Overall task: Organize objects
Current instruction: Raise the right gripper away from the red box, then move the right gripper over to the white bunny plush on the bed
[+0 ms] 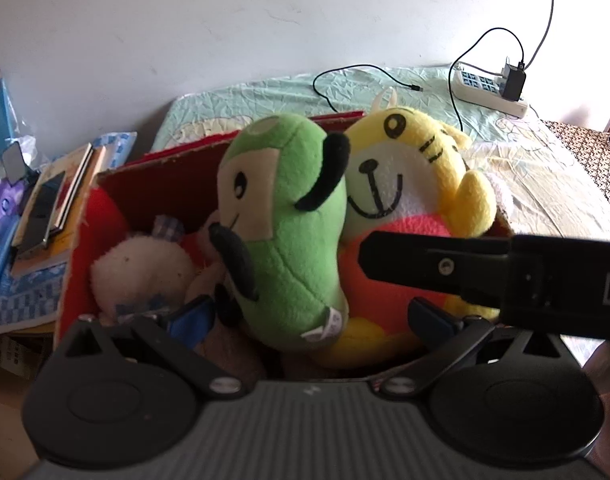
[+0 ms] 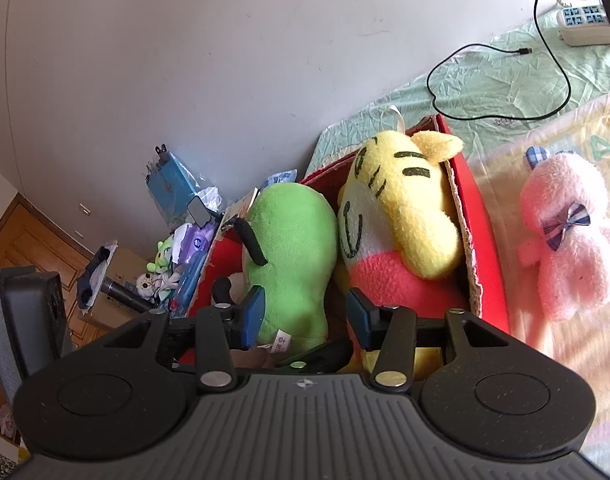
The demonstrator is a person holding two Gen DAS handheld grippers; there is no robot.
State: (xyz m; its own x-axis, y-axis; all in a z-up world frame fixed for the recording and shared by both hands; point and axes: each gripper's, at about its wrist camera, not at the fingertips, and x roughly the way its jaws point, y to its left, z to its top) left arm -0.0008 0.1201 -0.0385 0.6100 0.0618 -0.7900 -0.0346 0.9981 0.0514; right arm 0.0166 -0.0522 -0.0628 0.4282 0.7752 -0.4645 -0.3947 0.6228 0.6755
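My right claw [image 2: 303,314] sits spread wide around the base of the green plush [image 2: 293,256], its blue pads beside the toy but, as far as I can tell, not squeezing it. My left claw [image 1: 311,314] is spread too, gripping nothing. The green plush stands in the red box [image 2: 487,248], pressed against the yellow tiger plush [image 2: 405,216]. I judge this toy just stowed. The pink bunny plush [image 2: 565,236] lies on the bed outside the box; next I should back out and reach right for it.
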